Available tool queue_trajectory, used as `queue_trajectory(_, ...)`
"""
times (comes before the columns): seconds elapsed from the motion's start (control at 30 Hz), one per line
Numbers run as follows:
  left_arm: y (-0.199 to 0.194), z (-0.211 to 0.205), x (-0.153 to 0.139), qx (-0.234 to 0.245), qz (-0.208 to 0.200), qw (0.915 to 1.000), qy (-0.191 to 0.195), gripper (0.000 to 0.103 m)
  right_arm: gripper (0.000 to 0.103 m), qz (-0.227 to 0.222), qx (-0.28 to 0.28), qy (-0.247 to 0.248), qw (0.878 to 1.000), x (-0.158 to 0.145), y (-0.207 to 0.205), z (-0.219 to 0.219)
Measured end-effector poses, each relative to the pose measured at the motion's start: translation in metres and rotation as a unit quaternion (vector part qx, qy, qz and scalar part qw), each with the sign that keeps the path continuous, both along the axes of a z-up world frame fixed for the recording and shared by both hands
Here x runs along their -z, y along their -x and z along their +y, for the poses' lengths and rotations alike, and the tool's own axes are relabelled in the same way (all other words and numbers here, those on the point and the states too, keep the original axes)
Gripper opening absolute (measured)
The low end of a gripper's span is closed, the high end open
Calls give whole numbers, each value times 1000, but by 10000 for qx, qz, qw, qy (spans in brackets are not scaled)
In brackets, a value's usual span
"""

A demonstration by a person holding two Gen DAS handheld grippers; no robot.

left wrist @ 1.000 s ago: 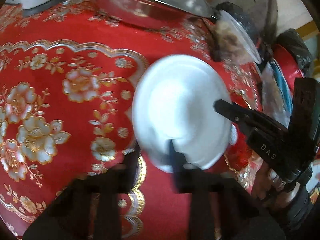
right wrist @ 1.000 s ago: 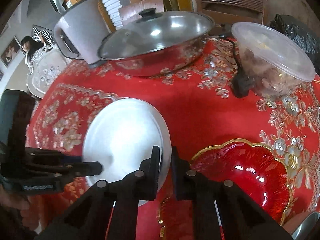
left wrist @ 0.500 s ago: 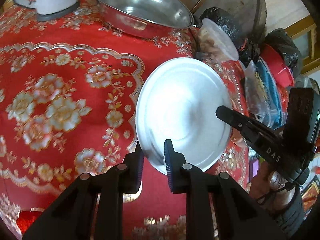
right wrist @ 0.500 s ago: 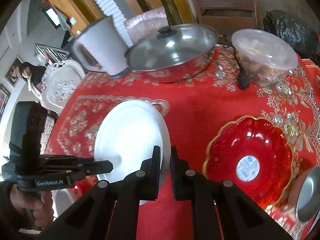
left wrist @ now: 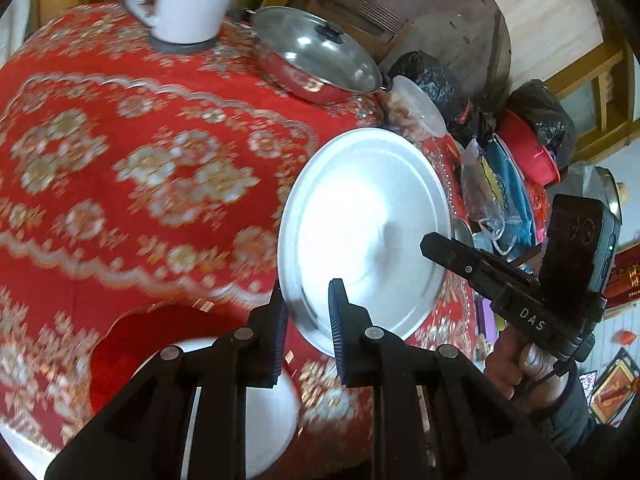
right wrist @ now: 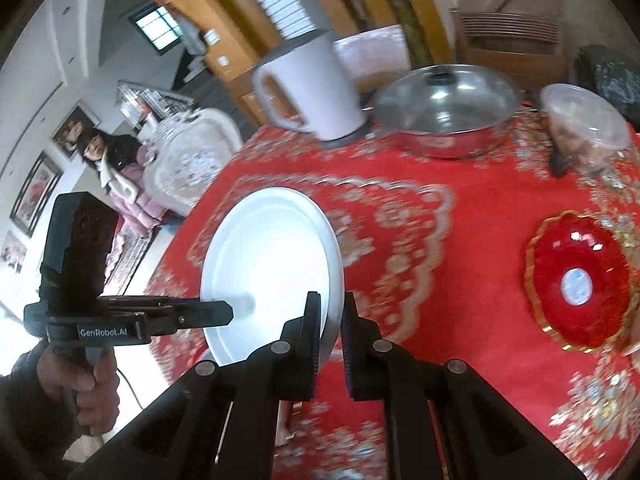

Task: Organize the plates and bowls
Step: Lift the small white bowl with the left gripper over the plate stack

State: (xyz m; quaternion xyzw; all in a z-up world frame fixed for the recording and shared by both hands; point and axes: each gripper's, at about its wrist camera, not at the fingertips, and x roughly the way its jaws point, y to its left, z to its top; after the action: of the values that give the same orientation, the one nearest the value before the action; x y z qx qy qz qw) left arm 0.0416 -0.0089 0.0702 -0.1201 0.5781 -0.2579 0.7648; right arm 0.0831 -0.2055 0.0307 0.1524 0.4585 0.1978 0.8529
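The left claw (left wrist: pixel 306 312) and the right claw (right wrist: pixel 331 322) both pinch the rim of the silver plate (left wrist: pixel 362 236), one on each side, and hold it tilted up in the air over the red tablecloth (left wrist: pixel 120 160). The job looks only started. The red plate (right wrist: pixel 578 282) sits alone on the cloth, and a white bowl (left wrist: pixel 240 400) waits under the left claw. Compared with a second ago, the silver plate is higher above the table.
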Motion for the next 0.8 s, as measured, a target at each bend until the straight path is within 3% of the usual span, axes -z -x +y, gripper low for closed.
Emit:
queue_trajectory(0.23, 46, 52, 15, -129, 312, 9991, -266, 17, 11, 223, -461, -86, 9987, 9, 24, 60)
queue_trajectory(0.4, 75, 79, 33, -347, 591, 9971, -327, 17, 13, 556, -695, -3, 9960, 32, 40, 95)
queue_trajectory(0.8, 99, 91, 67, -386, 1018, 9935, -316, 17, 13, 1002, -613, 242, 9928, 74, 59, 105)
